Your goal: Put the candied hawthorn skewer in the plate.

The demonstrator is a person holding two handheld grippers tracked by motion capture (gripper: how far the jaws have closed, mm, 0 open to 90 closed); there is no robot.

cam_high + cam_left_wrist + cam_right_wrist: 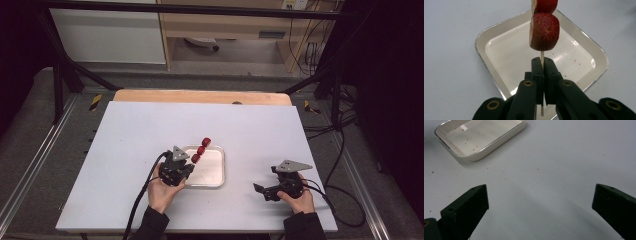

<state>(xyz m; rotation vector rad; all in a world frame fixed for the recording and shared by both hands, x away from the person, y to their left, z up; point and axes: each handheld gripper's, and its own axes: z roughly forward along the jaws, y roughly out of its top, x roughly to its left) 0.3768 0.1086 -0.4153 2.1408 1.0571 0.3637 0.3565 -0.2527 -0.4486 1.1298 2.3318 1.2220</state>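
Strawberries, three red pieces threaded on a thin wooden skewer (201, 150), slant up over the white rectangular enamel tray (216, 176) at the high view's centre, held there by the left tool (181, 167), probably so drips land inside; the right tool (267, 191) idles lower right on the white counter (125, 150). Left gripper view: black jaws clenched on the bare stick (542, 55), below a seeded, cut-faced berry (544, 31). Right gripper view: jaws spread wide, grasping nothing, tray (477, 151) upper left.
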